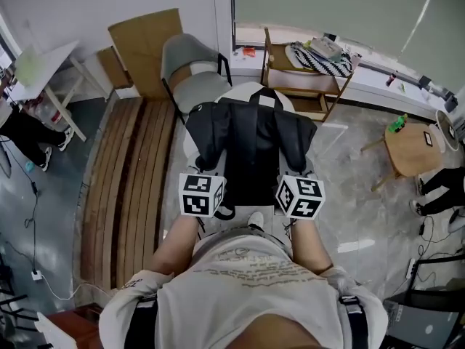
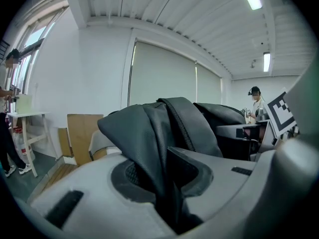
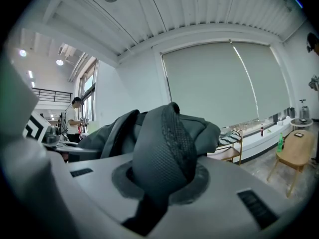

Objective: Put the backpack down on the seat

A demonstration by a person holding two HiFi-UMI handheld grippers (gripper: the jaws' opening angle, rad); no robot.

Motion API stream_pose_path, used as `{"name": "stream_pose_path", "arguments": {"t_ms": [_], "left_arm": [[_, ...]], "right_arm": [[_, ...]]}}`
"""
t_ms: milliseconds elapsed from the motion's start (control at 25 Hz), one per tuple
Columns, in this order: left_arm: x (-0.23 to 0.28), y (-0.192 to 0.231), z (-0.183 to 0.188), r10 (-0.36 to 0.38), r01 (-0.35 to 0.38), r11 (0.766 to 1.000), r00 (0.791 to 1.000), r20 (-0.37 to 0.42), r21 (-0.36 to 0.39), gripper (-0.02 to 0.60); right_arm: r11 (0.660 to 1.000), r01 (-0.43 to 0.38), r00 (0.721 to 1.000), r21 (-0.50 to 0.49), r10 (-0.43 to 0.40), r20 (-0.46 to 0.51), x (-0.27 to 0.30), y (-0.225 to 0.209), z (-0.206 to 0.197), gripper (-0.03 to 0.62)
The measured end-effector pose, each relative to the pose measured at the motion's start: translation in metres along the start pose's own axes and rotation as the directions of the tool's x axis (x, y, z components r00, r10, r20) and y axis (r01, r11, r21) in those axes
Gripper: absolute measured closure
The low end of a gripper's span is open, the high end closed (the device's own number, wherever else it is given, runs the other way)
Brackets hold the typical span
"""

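A black backpack [image 1: 251, 140] hangs between my two grippers, in front of me. It hangs over a white seat [image 1: 251, 91], whose edge shows beyond the bag; whether the bag touches it I cannot tell. My left gripper [image 1: 212, 169] is shut on the bag's left side, and dark fabric [image 2: 149, 133] is pinched in the left gripper [image 2: 168, 185]. My right gripper [image 1: 293, 170] is shut on the right side. A padded mesh strap [image 3: 167, 151] is pressed between the jaws of the right gripper [image 3: 158, 193].
A grey chair [image 1: 190, 71] stands just behind the white seat. Cardboard sheets [image 1: 145, 46] lean on the wall. Wooden planks [image 1: 127, 187] lie at the left. A wooden shelf [image 1: 305, 75] is at the back right. A round wooden stool [image 1: 414, 150] bears a green bottle [image 1: 397, 123].
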State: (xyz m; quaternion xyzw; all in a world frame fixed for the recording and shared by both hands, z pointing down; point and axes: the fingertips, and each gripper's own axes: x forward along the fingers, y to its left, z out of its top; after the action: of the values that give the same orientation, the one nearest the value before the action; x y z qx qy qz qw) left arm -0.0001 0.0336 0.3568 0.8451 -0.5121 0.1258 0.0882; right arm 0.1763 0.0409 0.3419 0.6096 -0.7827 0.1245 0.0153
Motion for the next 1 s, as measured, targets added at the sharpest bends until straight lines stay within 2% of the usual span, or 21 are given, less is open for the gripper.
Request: {"name": "stream_pose_path", "arguments": {"t_ms": [440, 640, 1000], "left_arm": [[0.096, -0.010, 0.022, 0.002, -0.002, 1.000, 0.998, -0.063, 0.000, 0.495], [0.137, -0.015, 0.018, 0.024, -0.025, 1.000, 0.995, -0.100, -0.015, 0.494], [0.171, 0.006, 0.002, 0.096, -0.107, 0.992, 0.982, -0.162, -0.061, 0.494]], "right_arm": [[0.999, -0.030, 0.999, 0.035, 0.031, -0.045, 0.072, -0.074, 0.013, 0.537], [0.997, -0.056, 0.995, 0.044, 0.059, -0.076, 0.103, -0.107, 0.010, 0.537], [0.987, -0.150, 0.976, 0.056, 0.156, -0.149, 0.159, -0.117, -0.006, 0.537]]}}
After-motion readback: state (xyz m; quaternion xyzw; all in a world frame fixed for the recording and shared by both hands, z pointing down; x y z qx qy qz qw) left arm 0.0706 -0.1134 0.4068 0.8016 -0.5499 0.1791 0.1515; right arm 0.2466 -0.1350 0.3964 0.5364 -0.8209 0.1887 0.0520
